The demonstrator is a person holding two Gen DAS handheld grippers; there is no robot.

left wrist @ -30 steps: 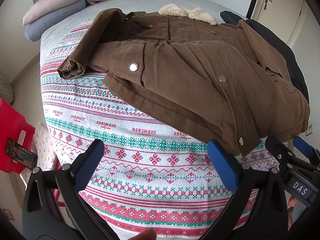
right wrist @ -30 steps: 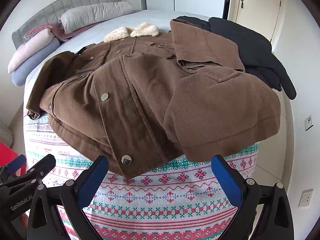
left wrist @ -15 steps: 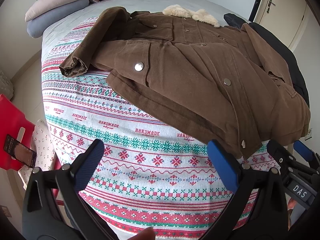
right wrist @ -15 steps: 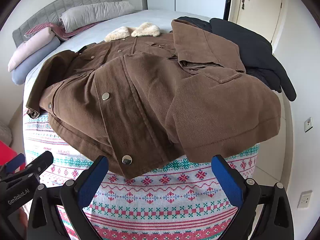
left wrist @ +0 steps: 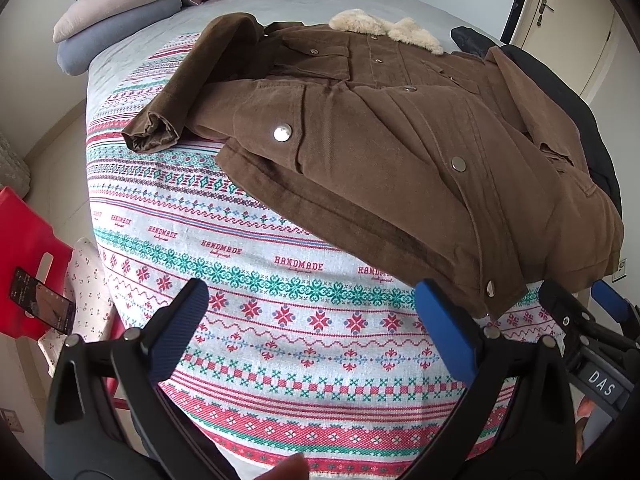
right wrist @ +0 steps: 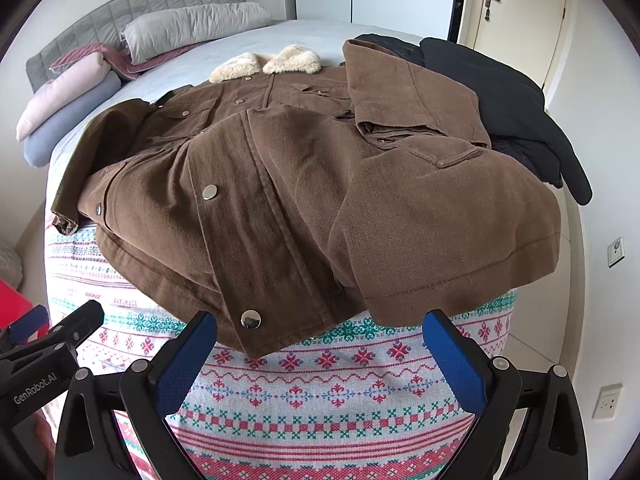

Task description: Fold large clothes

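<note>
A large brown jacket (left wrist: 400, 140) with metal snaps and a cream fleece collar (left wrist: 384, 28) lies front-up on a patterned cloth (left wrist: 248, 272) on the bed. Its left sleeve (left wrist: 192, 92) stretches toward the bed's left side. In the right wrist view the jacket (right wrist: 300, 200) has its right sleeve (right wrist: 400, 96) folded over the chest. My left gripper (left wrist: 316, 320) is open and empty above the cloth, just short of the hem. My right gripper (right wrist: 320, 356) is open and empty at the hem's near edge.
A black garment (right wrist: 512, 108) lies at the bed's right side beside the jacket. Pillows (right wrist: 188, 32) and rolled bedding (left wrist: 116, 20) sit at the headboard. A red stool (left wrist: 24, 256) with a phone (left wrist: 42, 304) stands left of the bed. A door (right wrist: 512, 20) is at back right.
My left gripper has swung to the right, so the jacket sits more to the right and nearer. The right gripper has barely moved. Both stay open.
</note>
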